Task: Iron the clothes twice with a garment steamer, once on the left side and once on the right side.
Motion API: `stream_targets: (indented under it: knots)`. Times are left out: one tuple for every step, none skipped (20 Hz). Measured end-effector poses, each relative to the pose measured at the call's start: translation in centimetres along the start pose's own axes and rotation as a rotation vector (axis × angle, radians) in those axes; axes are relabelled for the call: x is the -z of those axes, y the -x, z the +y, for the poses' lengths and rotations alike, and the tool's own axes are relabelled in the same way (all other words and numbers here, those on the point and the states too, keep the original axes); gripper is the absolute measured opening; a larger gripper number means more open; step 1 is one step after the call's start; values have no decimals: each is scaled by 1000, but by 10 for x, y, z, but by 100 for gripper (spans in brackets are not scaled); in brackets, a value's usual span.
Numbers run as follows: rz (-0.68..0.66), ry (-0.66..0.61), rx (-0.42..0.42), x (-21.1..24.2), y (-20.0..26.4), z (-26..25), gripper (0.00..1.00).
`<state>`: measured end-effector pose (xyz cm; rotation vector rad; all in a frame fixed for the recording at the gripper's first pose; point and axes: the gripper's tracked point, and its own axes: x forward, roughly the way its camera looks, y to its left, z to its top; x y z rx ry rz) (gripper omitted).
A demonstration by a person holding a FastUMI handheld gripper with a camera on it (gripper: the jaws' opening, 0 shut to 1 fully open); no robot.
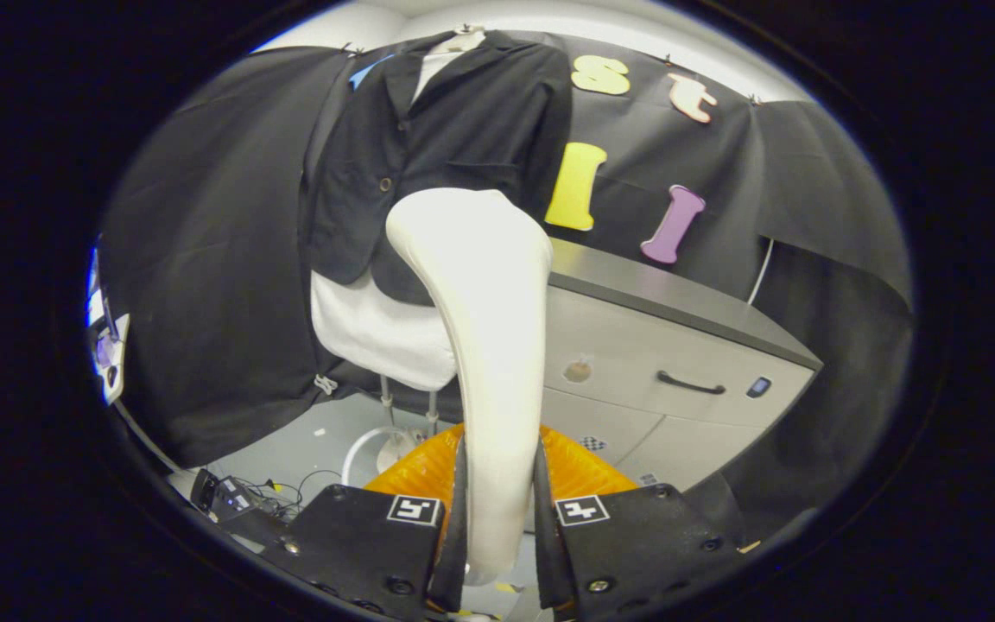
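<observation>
Leftmost, black cloth (204,285) drapes the booth wall, and cables (277,492) lie on the floor (325,432) at its foot. Right of that, a dark jacket (437,147) hangs over a white garment (377,333) on a stand (389,432) at the far side. Nearer, the white garment steamer (480,294) rises in front of the jacket's lower right part, its handle clamped between both fingers of the tool (497,510). An orange ribbed object (428,466) sits just beyond the fingers. Further right stands a pale cabinet (670,345) with a dark top and a black handle (689,383).
</observation>
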<state>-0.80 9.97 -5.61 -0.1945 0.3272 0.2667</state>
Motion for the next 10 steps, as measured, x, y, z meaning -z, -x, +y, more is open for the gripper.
stream_targets:
  knots:
    - [4, -14, 8, 2, 7, -10, 35]
    - [8, -26, 16, 6, 15, -19, 35]
    - [13, -33, 28, 9, 20, -29, 35]
    - [17, -42, 40, 12, 24, -39, 35]
    - [21, -56, 51, 15, 29, -47, 35]
    - [26, -67, 63, 17, 32, -54, 35]
    - [29, -78, 74, 20, 35, -60, 35]
    - [31, -87, 84, 21, 38, -64, 35]
    - [32, -92, 92, 22, 40, -68, 35]
    - [33, -96, 98, 23, 43, -71, 35]
